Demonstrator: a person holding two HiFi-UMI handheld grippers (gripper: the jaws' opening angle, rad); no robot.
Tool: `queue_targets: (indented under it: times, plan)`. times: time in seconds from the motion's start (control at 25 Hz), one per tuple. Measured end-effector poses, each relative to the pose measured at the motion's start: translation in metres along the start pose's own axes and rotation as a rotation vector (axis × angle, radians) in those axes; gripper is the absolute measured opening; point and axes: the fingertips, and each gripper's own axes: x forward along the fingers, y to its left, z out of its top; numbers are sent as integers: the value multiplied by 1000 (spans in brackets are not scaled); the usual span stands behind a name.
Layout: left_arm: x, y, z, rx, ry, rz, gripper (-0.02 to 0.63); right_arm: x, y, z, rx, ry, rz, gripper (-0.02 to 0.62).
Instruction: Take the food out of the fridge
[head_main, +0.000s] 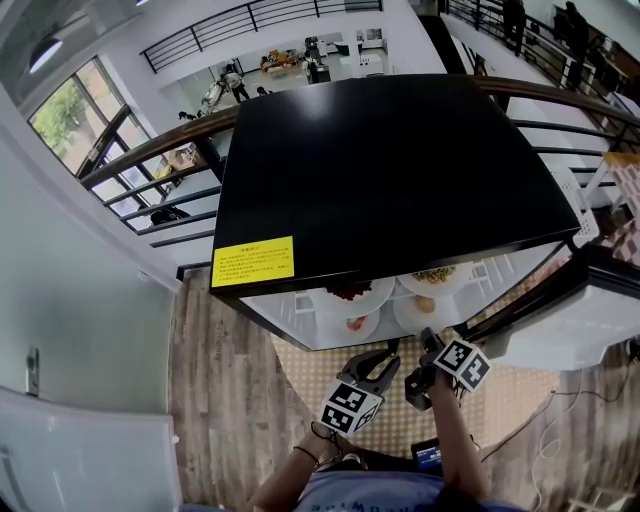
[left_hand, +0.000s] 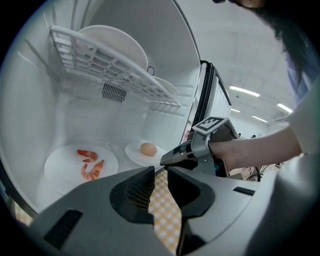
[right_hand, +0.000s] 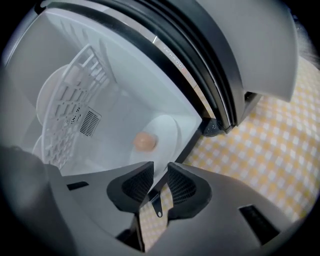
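The black fridge (head_main: 390, 170) stands open, its white inside facing me. On its floor a white plate (left_hand: 62, 167) bears two shrimps (left_hand: 92, 169), and a smaller plate (left_hand: 136, 154) bears a pale round bun (left_hand: 148, 149). My right gripper (right_hand: 160, 170) reaches in at the right and is shut on the near rim of the bun plate (right_hand: 167, 132). Just outside the opening, my left gripper (left_hand: 160, 170) has only a narrow gap between its jaws, and nothing is in it. In the head view both grippers, left (head_main: 385, 362) and right (head_main: 430, 340), sit below the plates.
A white wire shelf (left_hand: 110, 65) above holds two more plates with food (head_main: 350, 292) (head_main: 435, 272). The fridge door (head_main: 560, 310) hangs open at the right. A yellow checked mat (right_hand: 280, 150) lies under the fridge on a wooden floor (head_main: 215, 380).
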Motion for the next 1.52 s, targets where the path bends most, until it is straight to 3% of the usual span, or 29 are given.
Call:
queue_targets:
  times: [0.12,0.28,0.72,1.0,1.36,1.52]
  plan:
    - [3,-4,-9,-56,32,-34,85,-10,-5,-6,47,16,22,87]
    - [13,-4,-19,-144,57,-70,156,-17,-7,-8,112,27,67,64]
    - [50,15,-27,-411,52,-94,210,-38,-13,-13,161,53,105,41]
    - [66,12,-29,-444,67,-95,218,-47,-19,-17,153,86,114,34]
    - [79,12,-35,-553,58,-101,221,-48,-19,-18,158,94,126,31]
    - [81,9,-33,-516,50,-75,210,-48,-20,-19,129,94,117,32]
